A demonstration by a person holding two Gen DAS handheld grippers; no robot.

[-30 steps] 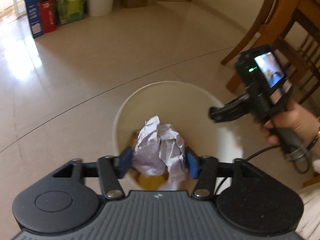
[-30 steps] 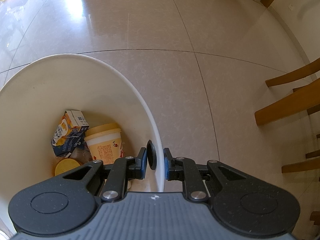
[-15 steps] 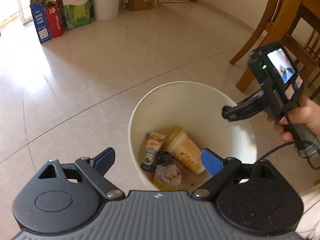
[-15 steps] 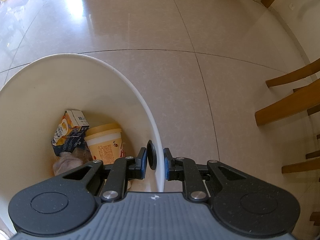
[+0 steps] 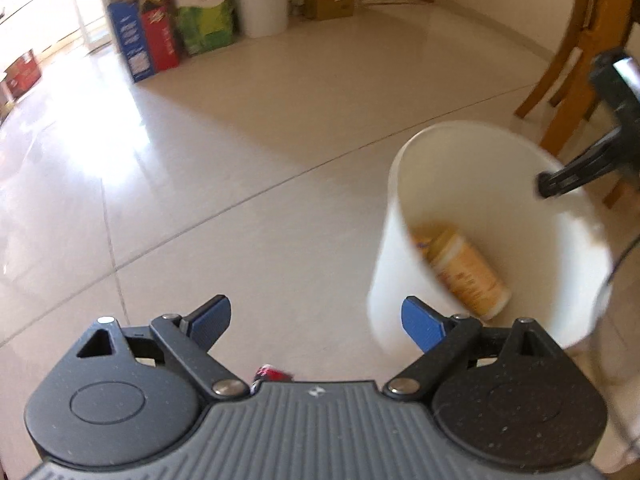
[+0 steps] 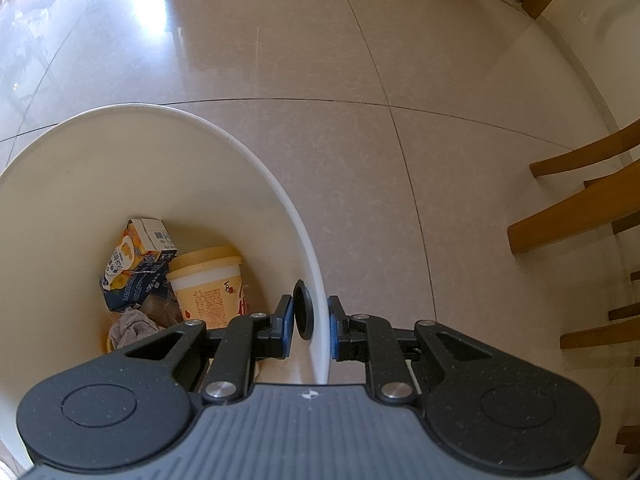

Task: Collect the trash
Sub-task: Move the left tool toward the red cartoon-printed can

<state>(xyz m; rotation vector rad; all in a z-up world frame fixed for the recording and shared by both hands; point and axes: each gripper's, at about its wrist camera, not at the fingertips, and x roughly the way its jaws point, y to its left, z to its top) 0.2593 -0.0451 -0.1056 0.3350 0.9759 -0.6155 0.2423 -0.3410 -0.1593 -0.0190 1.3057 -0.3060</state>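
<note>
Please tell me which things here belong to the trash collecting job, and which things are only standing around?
Job:
white bin
right gripper, clamped on its rim
left gripper, open
crumpled paper
yellow cup
juice carton

Standing around:
wooden chair
boxes by the wall

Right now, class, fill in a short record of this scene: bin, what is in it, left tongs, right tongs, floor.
bin: white bin, upright on the tiled floor
contents: yellow cup, juice carton, crumpled paper
left tongs: left tongs open, nothing between them, beside the bin
right tongs: right tongs shut on the bin's wall
floor: small red item below the left tongs
</note>
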